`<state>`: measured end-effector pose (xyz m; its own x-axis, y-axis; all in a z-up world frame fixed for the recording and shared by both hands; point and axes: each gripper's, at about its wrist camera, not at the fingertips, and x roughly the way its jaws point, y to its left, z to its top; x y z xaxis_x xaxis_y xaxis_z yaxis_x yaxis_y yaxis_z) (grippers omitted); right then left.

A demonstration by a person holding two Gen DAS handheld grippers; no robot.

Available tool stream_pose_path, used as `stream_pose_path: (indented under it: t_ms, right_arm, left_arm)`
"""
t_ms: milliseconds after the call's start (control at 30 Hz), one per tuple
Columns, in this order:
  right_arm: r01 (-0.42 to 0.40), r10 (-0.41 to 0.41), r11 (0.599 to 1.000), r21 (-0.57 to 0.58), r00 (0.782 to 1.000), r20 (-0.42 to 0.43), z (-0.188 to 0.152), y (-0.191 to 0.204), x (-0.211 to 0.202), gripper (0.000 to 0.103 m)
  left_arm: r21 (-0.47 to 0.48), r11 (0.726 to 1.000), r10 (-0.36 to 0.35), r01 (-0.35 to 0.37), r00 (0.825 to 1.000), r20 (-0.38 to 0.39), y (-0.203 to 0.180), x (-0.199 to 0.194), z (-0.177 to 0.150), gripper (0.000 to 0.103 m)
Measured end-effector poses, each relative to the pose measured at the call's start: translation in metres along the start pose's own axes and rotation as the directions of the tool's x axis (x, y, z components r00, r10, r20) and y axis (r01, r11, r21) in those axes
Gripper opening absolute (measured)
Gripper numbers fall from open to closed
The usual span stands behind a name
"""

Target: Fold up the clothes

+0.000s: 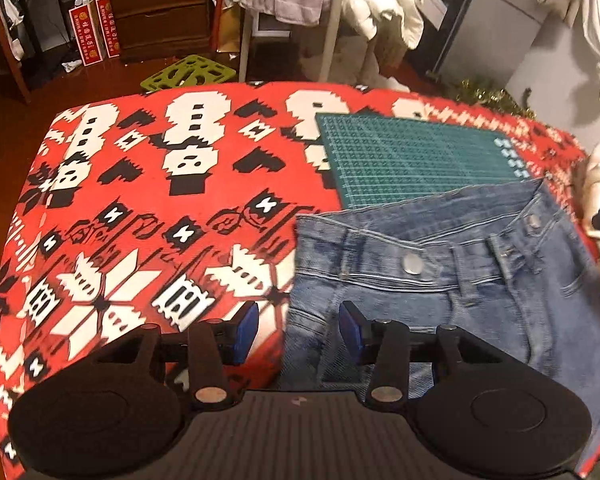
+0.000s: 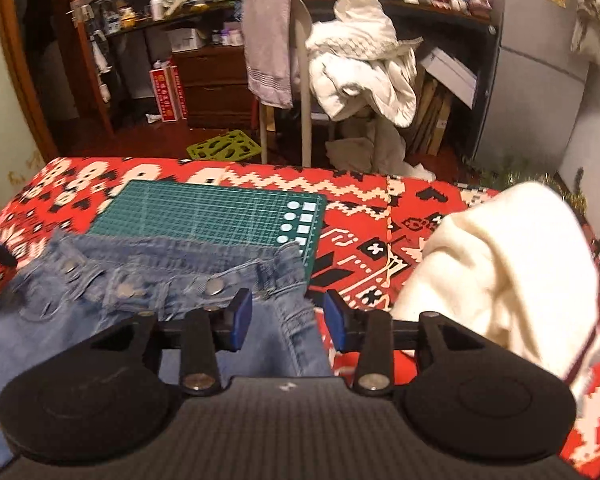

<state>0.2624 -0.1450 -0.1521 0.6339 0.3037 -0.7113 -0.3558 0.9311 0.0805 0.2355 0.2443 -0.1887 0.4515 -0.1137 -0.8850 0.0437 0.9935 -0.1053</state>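
While spread flat, jeans beside sweater

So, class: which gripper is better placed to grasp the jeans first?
Neither clearly: the left gripper straddles the jeans' left edge, and the right gripper their right edge. Both are open.

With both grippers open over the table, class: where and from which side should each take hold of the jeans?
Grip the jeans at the waistband's two outer ends, each gripper from its own side; those edges lie exposed near the open jaws.
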Motion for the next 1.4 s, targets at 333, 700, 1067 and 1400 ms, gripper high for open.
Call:
stream_pose_path:
  t_ms: [333, 700, 1067, 1400]
  right_arm:
    - [-0.055, 0.061, 0.994, 0.096, 0.996, -0.069, -0.002, -0.026, 0.058, 0.052]
    - [-0.042, 0.044, 0.999, 0.029, 0.996, -0.084, -0.01, -0.01, 0.06, 0.008]
    - [-0.044, 0.041, 0.997, 0.057, 0.998, 0.054, 0.019, -0.009, 0.027, 0.007]
    - [0.025, -0.029, 0.995, 0.092, 0.999, 0.045, 0.026, -0.012, 0.062, 0.009]
  left_arm:
    - [-0.003, 1.0, -0.004, 0.004, 0.999, -0.046, 0.001, 0.019, 0.0, 0.043]
    - [0.025, 1.0, 0.007, -0.007, 1.0, 0.004, -0.015, 0.01, -0.004, 0.01]
    - [0.039, 0.994, 0.093, -0.102, 0.978, 0.184, -0.032, -0.016, 0.05, 0.009]
    - [0.044, 0.977, 0.201, -0.207, 0.972, 0.124, -0.037, 0.041, 0.066, 0.01]
